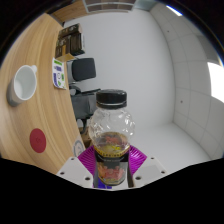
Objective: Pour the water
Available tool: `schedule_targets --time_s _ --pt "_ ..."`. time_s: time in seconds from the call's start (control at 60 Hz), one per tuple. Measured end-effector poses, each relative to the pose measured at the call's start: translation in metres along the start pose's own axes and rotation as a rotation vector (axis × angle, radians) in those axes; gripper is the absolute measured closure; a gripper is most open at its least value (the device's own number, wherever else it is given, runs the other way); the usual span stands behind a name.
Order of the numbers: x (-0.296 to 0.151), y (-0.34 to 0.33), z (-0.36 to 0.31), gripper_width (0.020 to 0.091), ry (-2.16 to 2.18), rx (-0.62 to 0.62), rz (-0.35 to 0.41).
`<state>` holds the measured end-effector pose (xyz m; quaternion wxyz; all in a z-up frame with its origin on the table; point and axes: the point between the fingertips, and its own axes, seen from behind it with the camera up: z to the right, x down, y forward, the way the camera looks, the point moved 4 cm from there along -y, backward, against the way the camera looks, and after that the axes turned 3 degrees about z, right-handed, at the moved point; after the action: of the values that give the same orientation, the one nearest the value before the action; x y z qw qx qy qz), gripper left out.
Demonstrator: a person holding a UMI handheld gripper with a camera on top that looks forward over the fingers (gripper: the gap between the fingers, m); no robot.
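A clear jar (pixel 111 135) with a black lid and a colourful label sits between my fingers, held up in the air in front of the wall. My gripper (pixel 111 162) is shut on the jar, with the purple pads (pixel 88 157) pressing on both its sides. The view is tilted, so the wooden table (pixel 45 90) rises along one side. On that table stands a white cup (pixel 23 83), beyond and to the side of the jar. I cannot tell how much liquid the jar holds.
A red round coaster (pixel 38 140) lies on the table near the fingers. A small carton (pixel 58 73) and a dark boxy object (pixel 83 70) stand farther along the table. A white wall (pixel 150 70) fills the space behind the jar.
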<state>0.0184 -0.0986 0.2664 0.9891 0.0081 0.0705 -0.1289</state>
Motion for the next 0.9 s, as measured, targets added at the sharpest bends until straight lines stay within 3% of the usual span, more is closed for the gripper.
schedule_targets --time_s 0.2,0.417,0.667,0.9 --pt "-0.068 0.006 -0.05 0.0711 -0.569 0.04 0.091" --pt "-0.098 0.013 -0.09 0.0709 -0.896 0.015 0.196" --pt "-0.091 0.015 -0.091 0.071 -0.697 -0.071 0.208" --pt "-0.071 0.013 -0.054 0.0706 0.199 -0.282 0.156"
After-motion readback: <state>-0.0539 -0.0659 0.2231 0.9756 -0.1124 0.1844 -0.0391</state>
